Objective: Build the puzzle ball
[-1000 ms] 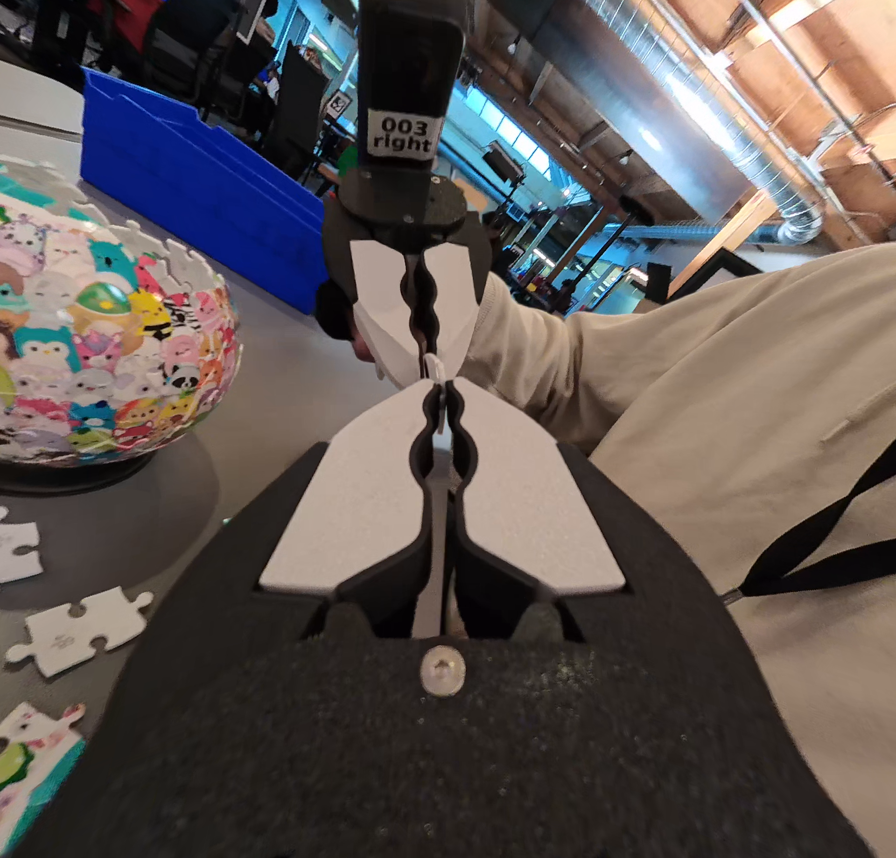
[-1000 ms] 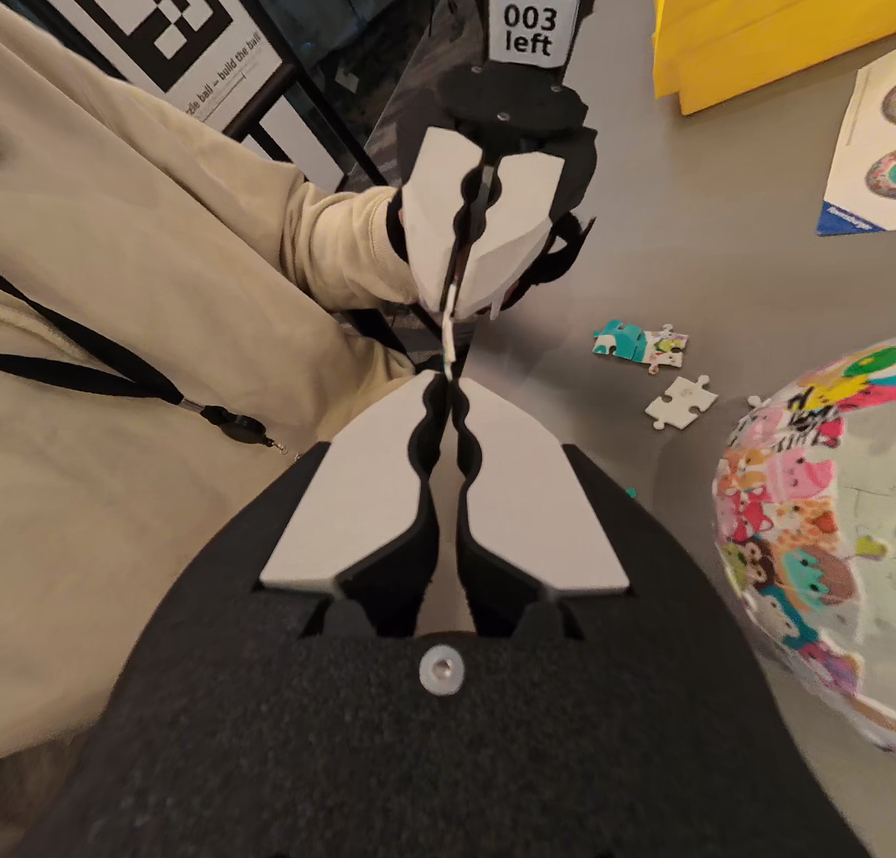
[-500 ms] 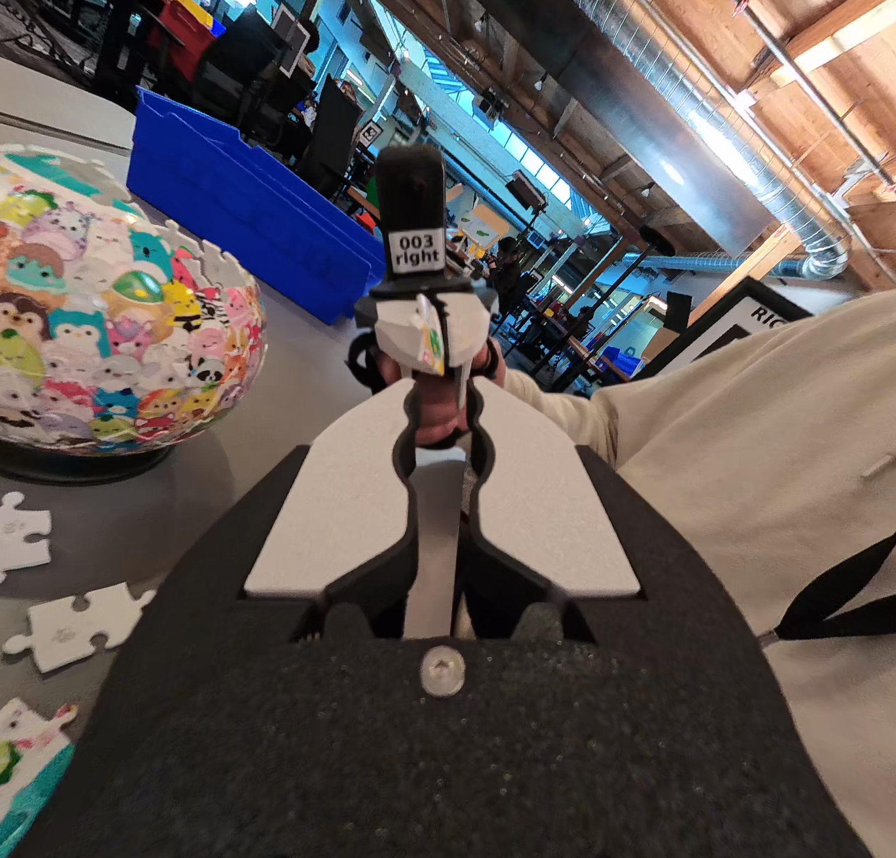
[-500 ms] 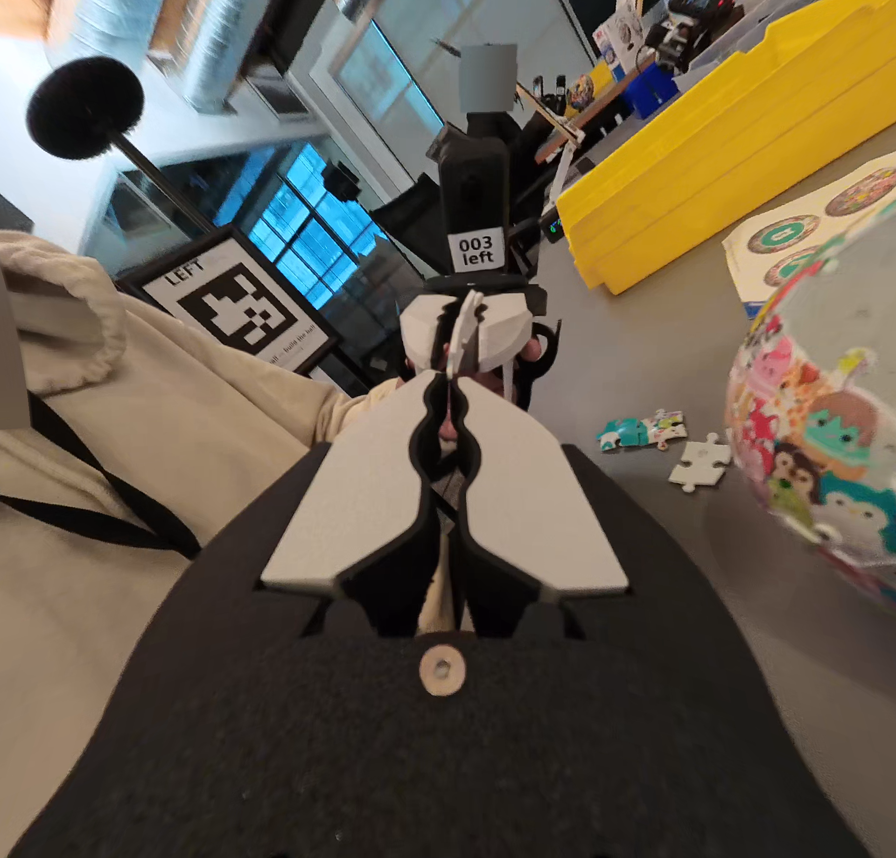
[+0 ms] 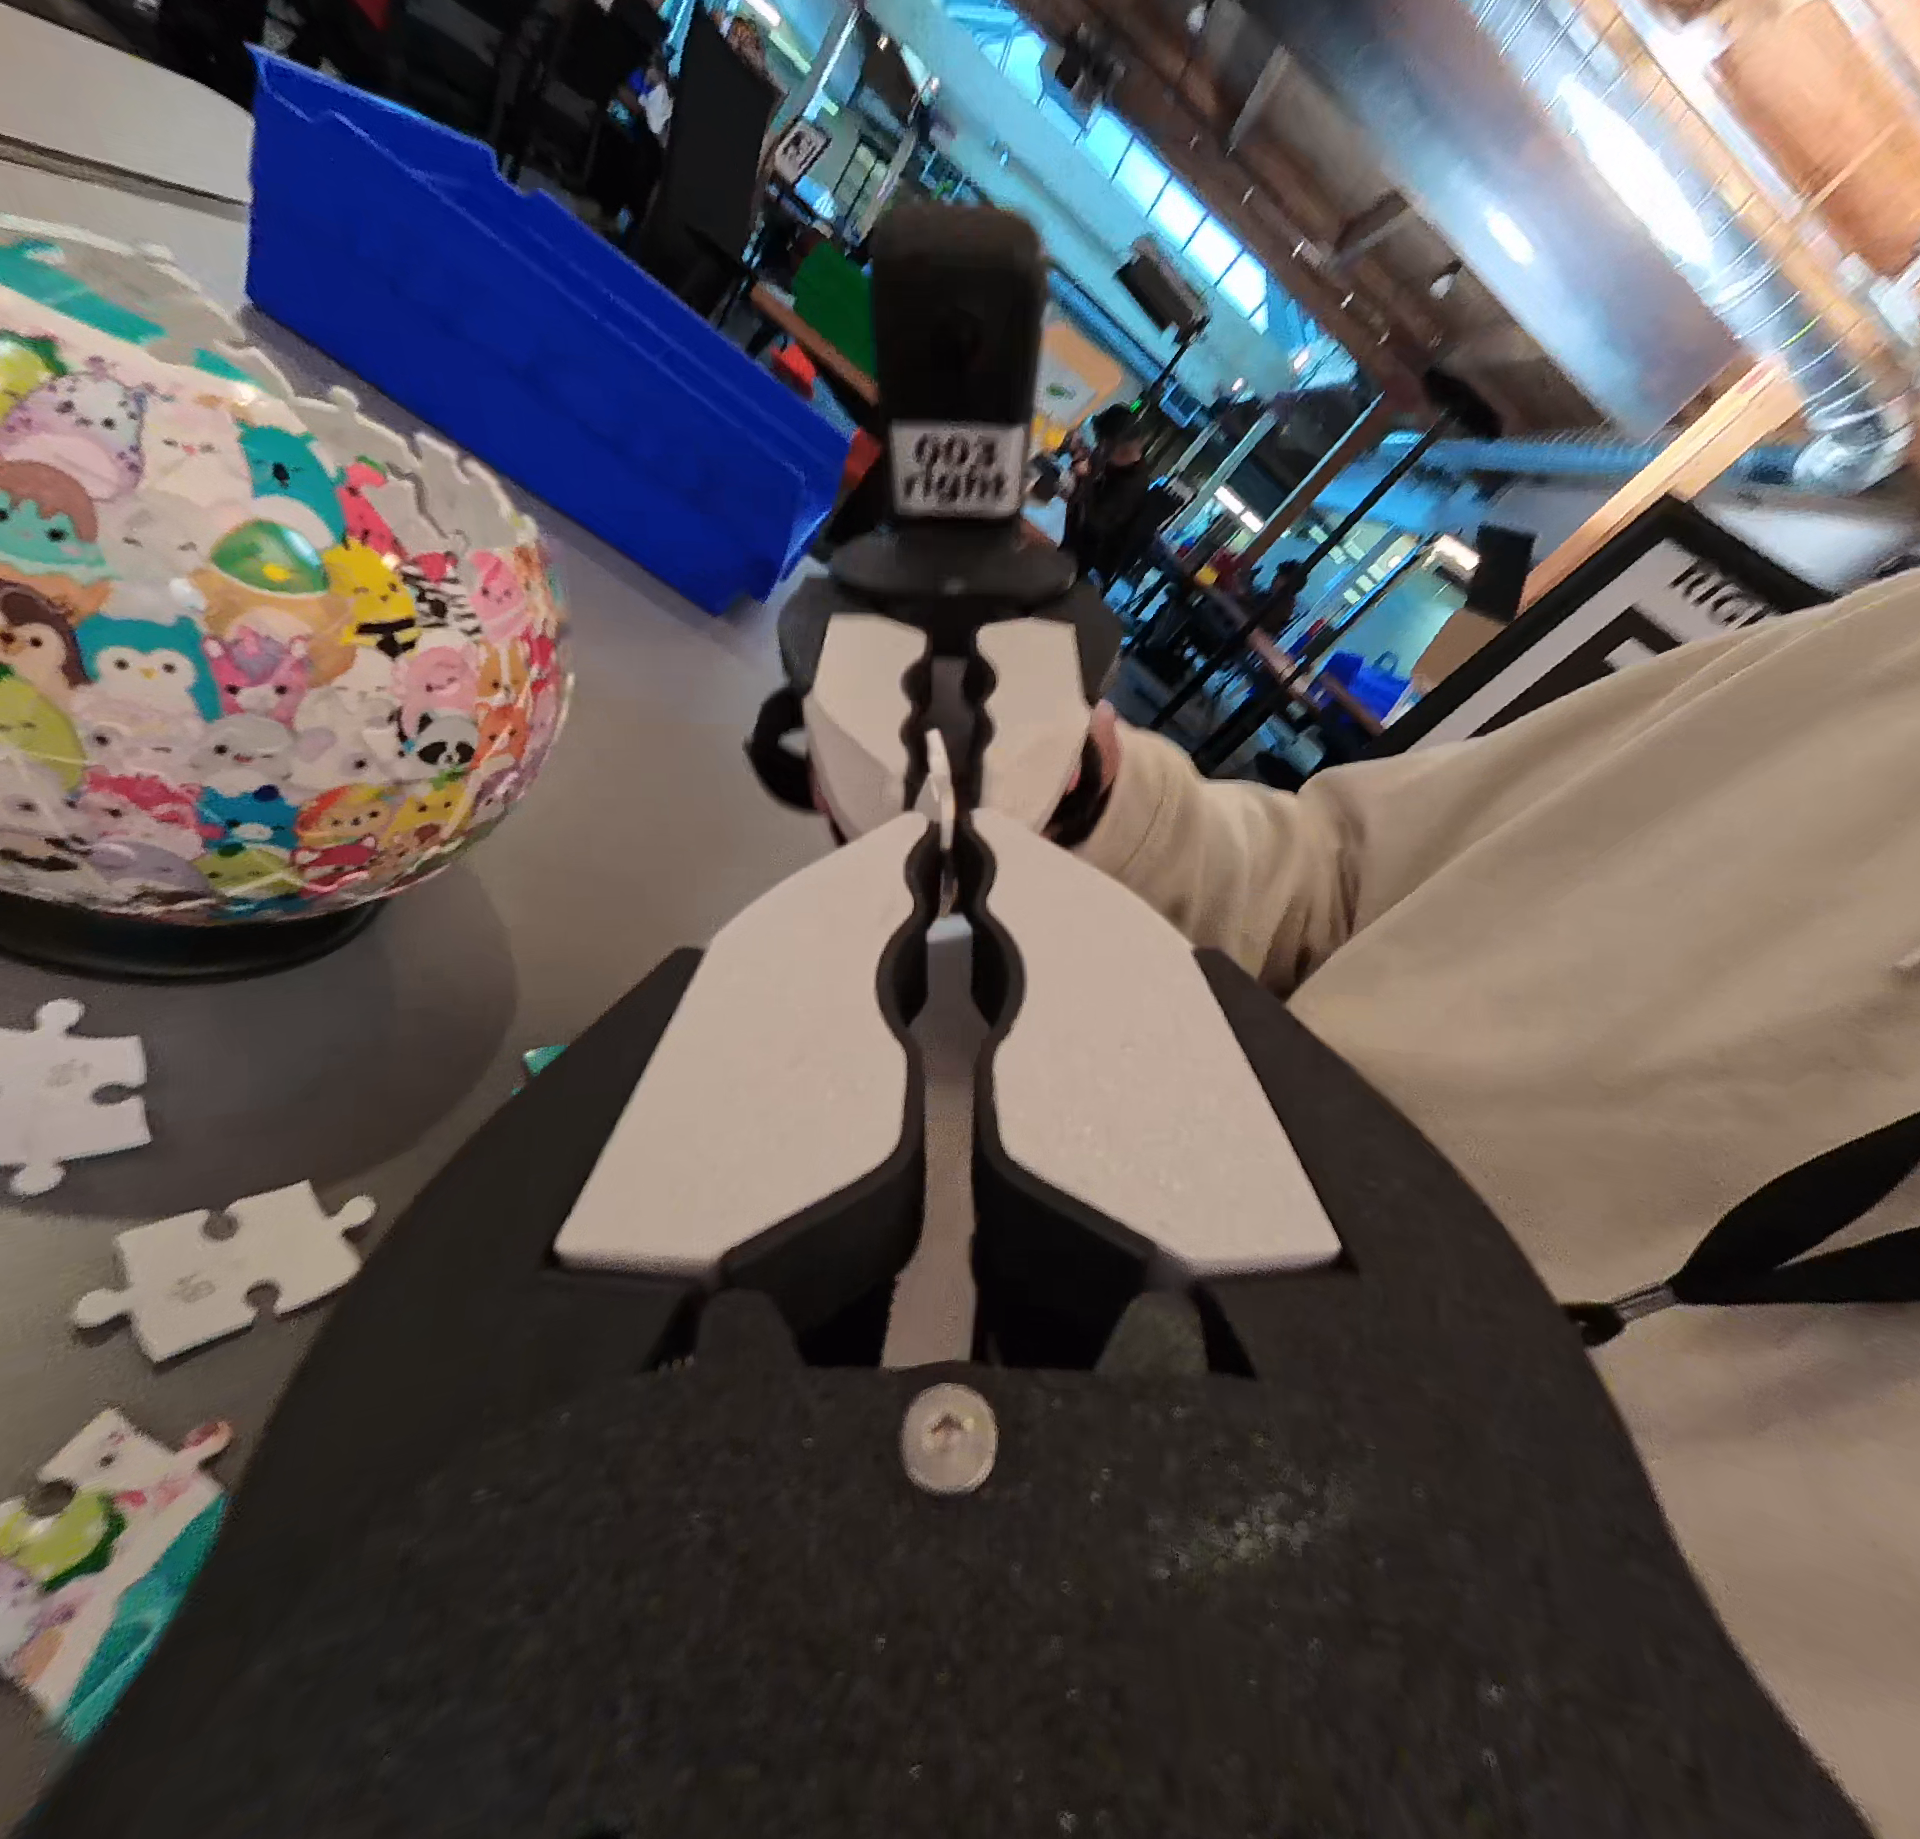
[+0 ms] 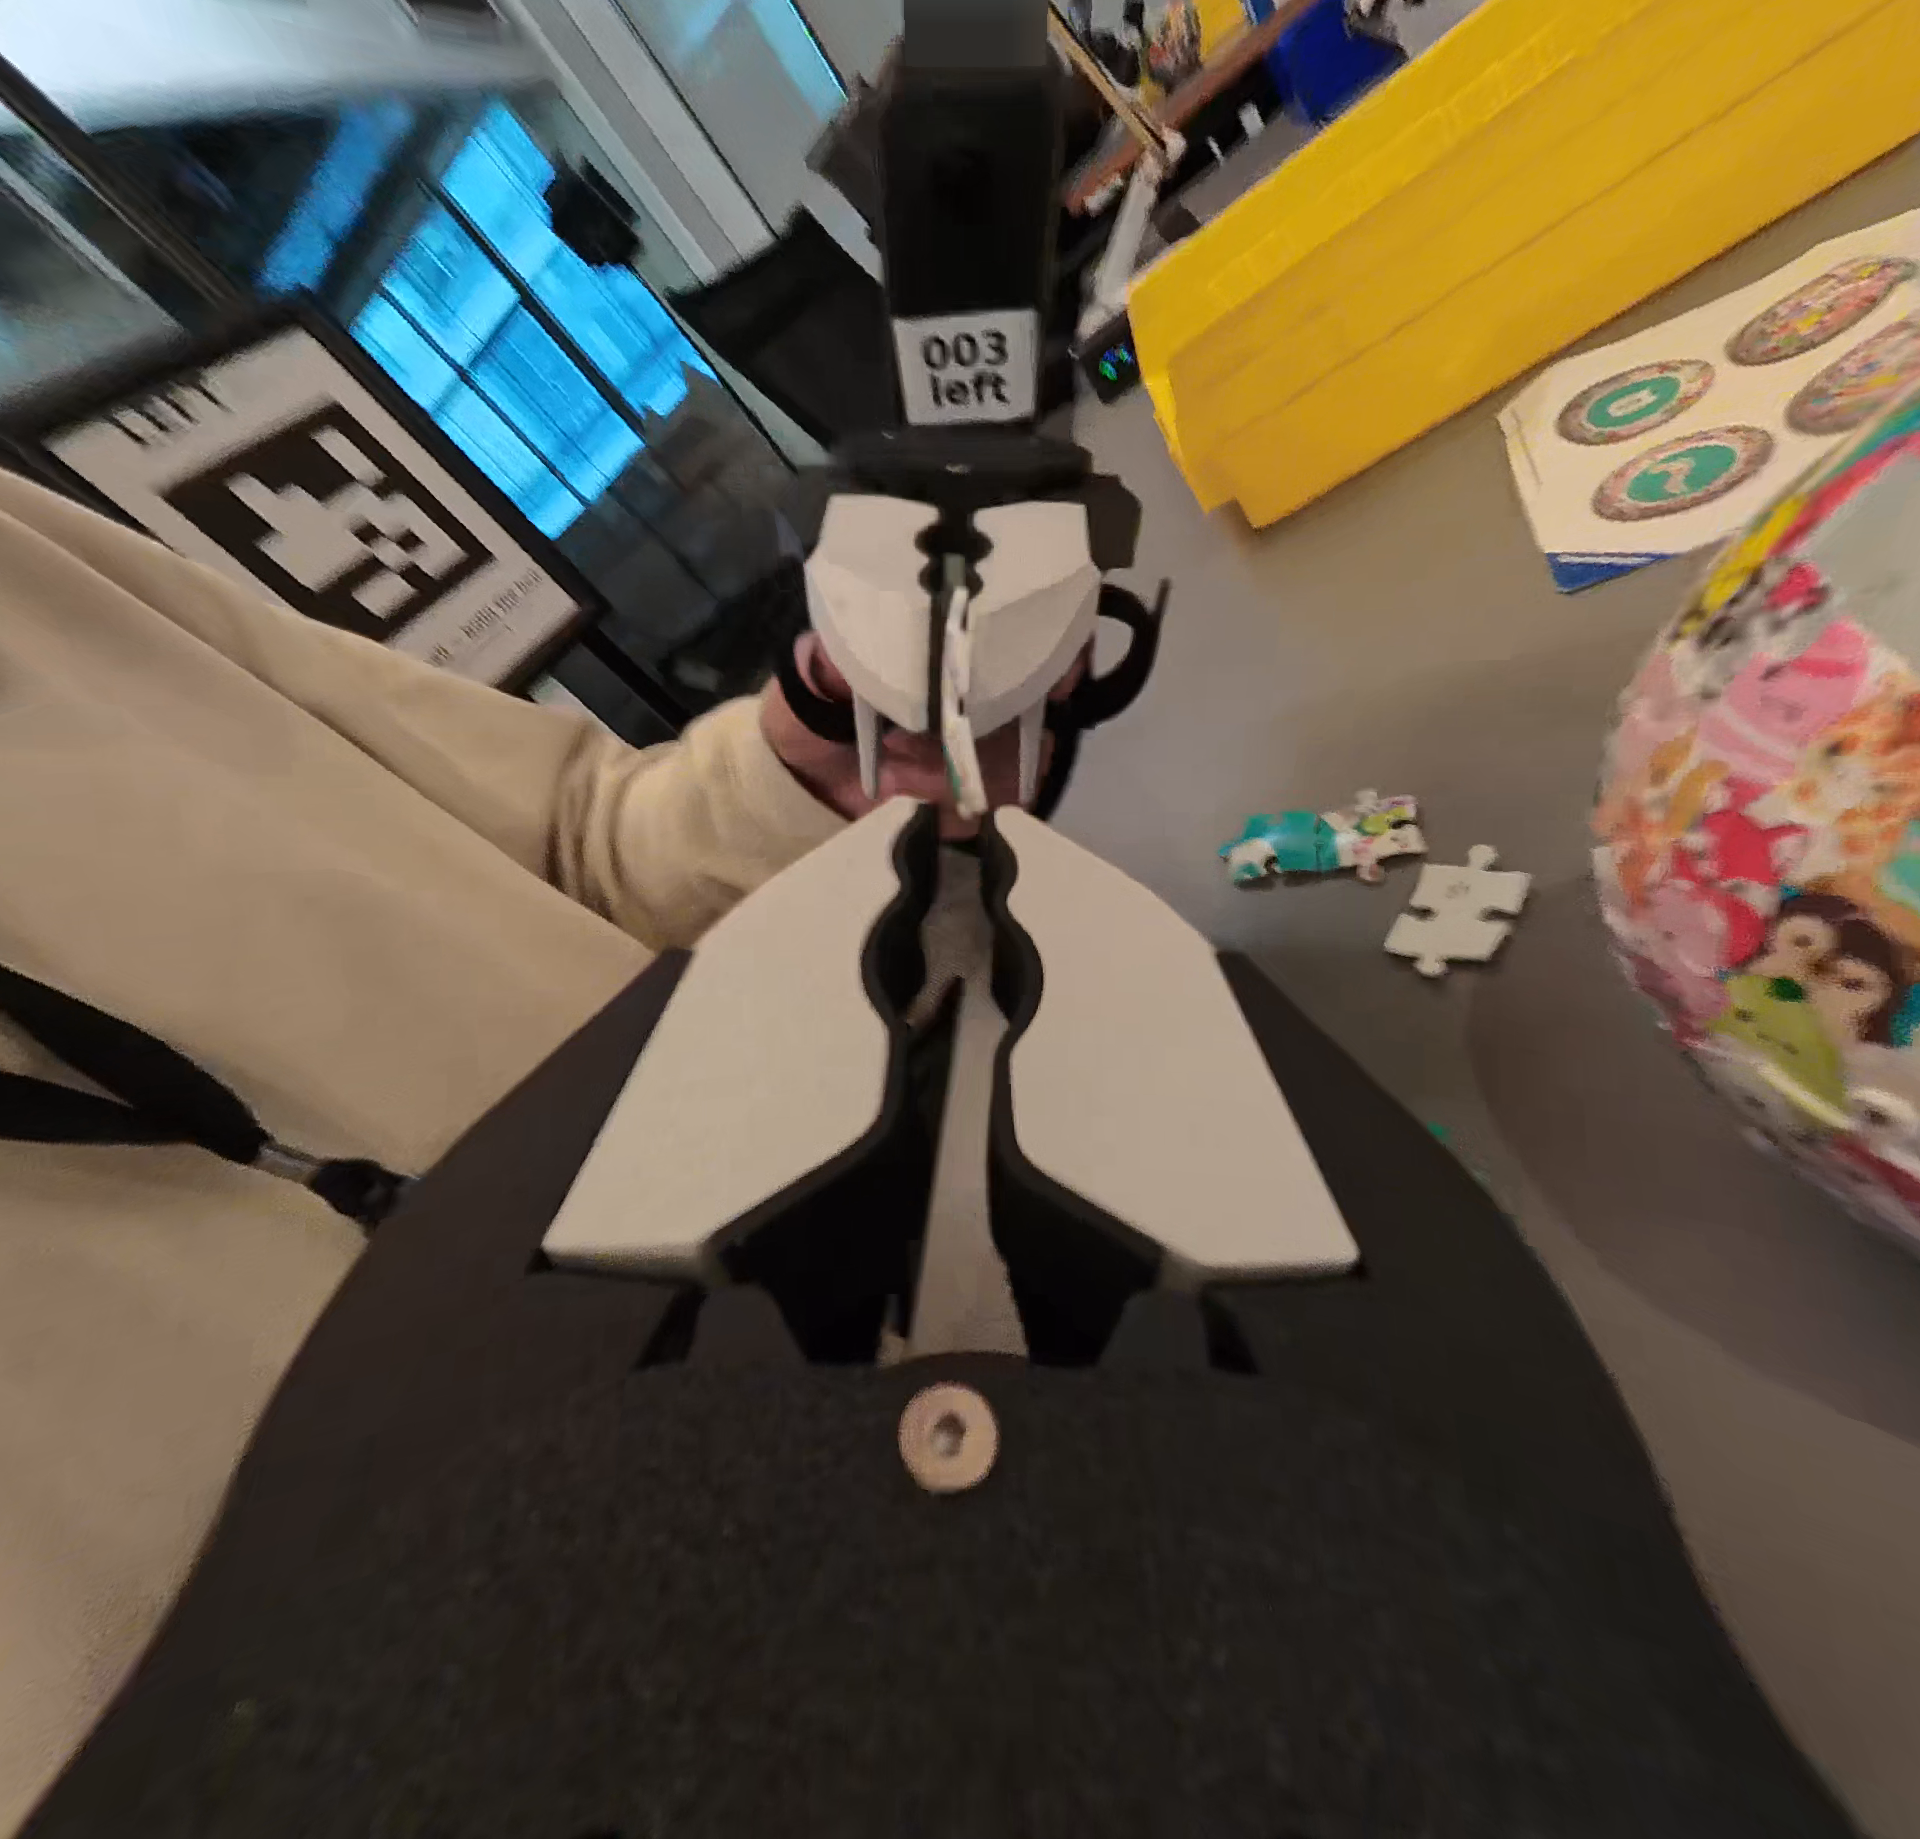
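Observation:
The half-built puzzle ball (image 5: 239,646), covered in bright cartoon animals, sits on a black stand on the grey table; it also shows in the right wrist view (image 6: 1787,854). My two grippers face each other tip to tip above the table's near edge. My left gripper (image 5: 948,828) is shut on a puzzle piece (image 6: 961,709), seen edge-on. My right gripper (image 6: 956,823) is open by a narrow gap, with the piece's end just at its tips.
Loose pieces lie by the ball: two white-backed (image 5: 223,1264) (image 5: 62,1093) and a coloured cluster (image 5: 94,1540); more show in the right wrist view (image 6: 1320,839) (image 6: 1460,906). A blue bin (image 5: 499,335), yellow bins (image 6: 1455,231) and a printed sheet (image 6: 1714,418) stand farther off. A person's beige sleeve (image 5: 1558,854) is close. The grippers are tip to tip, or close to it.
The piece has passed from my right gripper to my left. The left has shut on it, the right has opened, and the two grippers have come back together.

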Demonstrator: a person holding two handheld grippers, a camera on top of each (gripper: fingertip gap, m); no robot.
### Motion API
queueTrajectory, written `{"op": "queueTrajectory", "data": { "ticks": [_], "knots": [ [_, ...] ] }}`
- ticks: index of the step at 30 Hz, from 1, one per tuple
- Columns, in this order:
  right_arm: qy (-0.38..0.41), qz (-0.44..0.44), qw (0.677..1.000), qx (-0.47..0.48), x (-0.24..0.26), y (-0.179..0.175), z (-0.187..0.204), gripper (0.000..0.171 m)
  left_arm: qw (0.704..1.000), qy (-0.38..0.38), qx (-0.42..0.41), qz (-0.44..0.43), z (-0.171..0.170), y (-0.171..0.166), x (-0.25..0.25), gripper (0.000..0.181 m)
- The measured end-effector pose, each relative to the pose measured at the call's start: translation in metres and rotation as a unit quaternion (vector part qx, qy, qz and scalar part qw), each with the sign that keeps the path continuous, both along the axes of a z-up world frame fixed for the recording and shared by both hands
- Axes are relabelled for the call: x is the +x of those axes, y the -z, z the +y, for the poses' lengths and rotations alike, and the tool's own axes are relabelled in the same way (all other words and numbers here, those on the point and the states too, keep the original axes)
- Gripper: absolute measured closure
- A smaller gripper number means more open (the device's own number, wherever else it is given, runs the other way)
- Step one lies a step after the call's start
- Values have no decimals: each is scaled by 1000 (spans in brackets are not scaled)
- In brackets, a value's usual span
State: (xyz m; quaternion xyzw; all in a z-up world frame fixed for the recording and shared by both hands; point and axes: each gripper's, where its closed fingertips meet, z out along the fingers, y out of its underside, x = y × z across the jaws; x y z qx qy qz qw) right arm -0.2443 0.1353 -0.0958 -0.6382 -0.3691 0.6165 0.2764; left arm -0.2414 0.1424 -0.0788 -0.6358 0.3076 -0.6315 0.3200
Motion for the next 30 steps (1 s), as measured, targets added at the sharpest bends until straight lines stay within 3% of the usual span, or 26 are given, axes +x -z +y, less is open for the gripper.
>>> {"op": "queueTrajectory", "data": {
  "ticks": [3, 6, 15, 22, 27, 30],
  "knots": [
    [2, -46, 997, 54, 6, -8, 7, 151, 1000, 2, 0, -7, -1, -2, -2, 180],
    [-5, -68, 995, 76, 7, -16, 7, 154, 999, -7, -16, -44, 2, -8, -3, 180],
    [-5, 28, 1000, -8, -2, -17, -4, 171, 994, -18, -31, -99, 2, -19, -3, 180],
    [41, 81, 996, -23, 21, -40, 17, 171, 996, -6, -37, -87, -7, -11, 2, 180],
    [37, 34, 999, 3, 25, -37, 18, 171, 993, -11, -46, -111, -4, -17, 0, 180],
    [13, -24, 999, 23, 12, -17, 2, 169, 989, -30, -55, -137, 2, -21, -7, 180]
  ]
}}
